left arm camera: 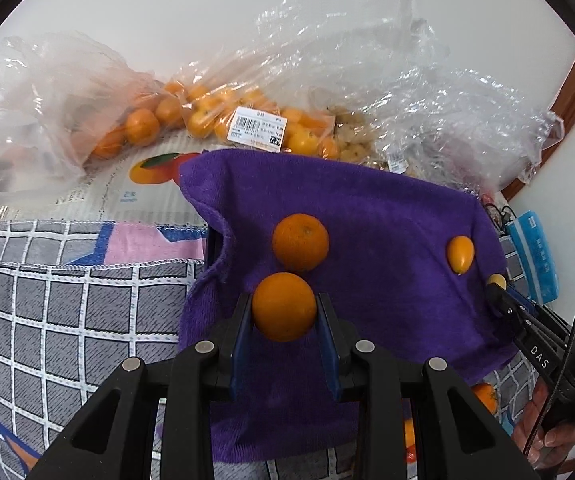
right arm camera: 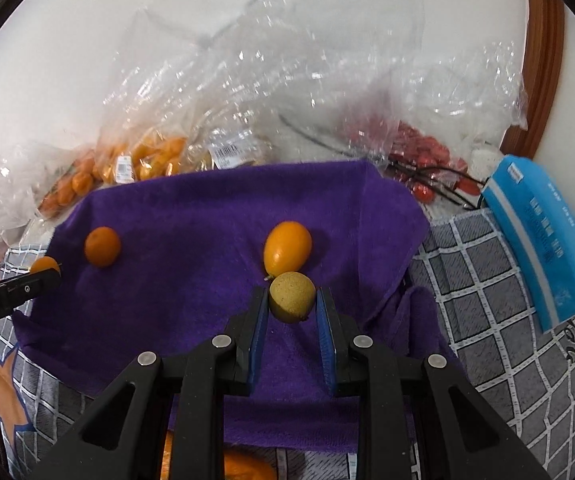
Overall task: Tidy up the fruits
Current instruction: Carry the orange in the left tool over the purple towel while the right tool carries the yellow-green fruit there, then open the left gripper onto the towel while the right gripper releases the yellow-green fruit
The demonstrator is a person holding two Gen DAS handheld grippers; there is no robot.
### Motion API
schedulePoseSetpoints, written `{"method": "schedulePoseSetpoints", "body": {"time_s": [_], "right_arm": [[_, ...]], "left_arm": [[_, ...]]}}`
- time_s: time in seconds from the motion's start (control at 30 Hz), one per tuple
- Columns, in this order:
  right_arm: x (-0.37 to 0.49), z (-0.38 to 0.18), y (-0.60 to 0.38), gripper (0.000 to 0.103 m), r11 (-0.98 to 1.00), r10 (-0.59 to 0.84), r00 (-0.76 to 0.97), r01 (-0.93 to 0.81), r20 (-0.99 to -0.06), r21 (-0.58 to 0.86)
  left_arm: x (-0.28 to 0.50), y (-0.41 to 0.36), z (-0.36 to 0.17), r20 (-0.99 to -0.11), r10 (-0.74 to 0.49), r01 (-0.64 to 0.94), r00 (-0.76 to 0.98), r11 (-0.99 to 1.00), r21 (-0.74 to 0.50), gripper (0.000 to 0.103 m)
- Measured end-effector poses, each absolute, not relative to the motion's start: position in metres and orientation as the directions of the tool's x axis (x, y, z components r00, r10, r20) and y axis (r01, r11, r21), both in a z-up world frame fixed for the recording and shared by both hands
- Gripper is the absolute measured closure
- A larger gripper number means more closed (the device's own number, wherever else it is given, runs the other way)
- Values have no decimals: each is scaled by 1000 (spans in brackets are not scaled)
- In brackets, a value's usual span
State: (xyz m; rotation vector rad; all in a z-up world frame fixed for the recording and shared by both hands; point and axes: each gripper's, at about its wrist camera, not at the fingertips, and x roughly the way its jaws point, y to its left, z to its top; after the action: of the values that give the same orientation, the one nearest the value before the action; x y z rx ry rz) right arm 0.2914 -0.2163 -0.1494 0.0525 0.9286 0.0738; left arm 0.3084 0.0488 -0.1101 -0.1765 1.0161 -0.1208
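Observation:
A purple towel (left arm camera: 387, 216) (right arm camera: 191, 216) is spread over a checked cloth. My left gripper (left arm camera: 283, 300) is shut on an orange mandarin (left arm camera: 283, 314), held just above the towel's near left part. A second mandarin (left arm camera: 300, 242) (right arm camera: 102, 246) lies on the towel right behind it. My right gripper (right arm camera: 292, 294) is shut on a small dull-yellow round fruit (right arm camera: 291, 300) over the towel's right part. An oval orange kumquat (right arm camera: 287, 247) (left arm camera: 460, 254) rests on the towel just beyond it. Each gripper shows at the edge of the other's view, the left gripper (right arm camera: 49, 272) and the right gripper (left arm camera: 496, 285).
Clear plastic bags of mandarins (left arm camera: 139, 126) and kumquats (left arm camera: 303, 136) lie along the wall behind the towel. A bag of red cherry tomatoes (right arm camera: 419, 148) sits at the back right. A blue packet (right arm camera: 543, 240) lies on the grey checked cloth (left arm camera: 67, 320). Another orange fruit (right arm camera: 247, 468) peeks out below the towel.

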Motion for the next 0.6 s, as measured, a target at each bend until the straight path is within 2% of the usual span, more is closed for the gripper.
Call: {"method": "schedulePoseSetpoints", "body": {"time_s": [0.6], "right_arm": [[300, -175, -219, 78, 996, 91, 556, -43, -826, 81]], "left_arm": [[318, 40, -133, -860, -149, 30, 487, 988, -155, 73]]}}
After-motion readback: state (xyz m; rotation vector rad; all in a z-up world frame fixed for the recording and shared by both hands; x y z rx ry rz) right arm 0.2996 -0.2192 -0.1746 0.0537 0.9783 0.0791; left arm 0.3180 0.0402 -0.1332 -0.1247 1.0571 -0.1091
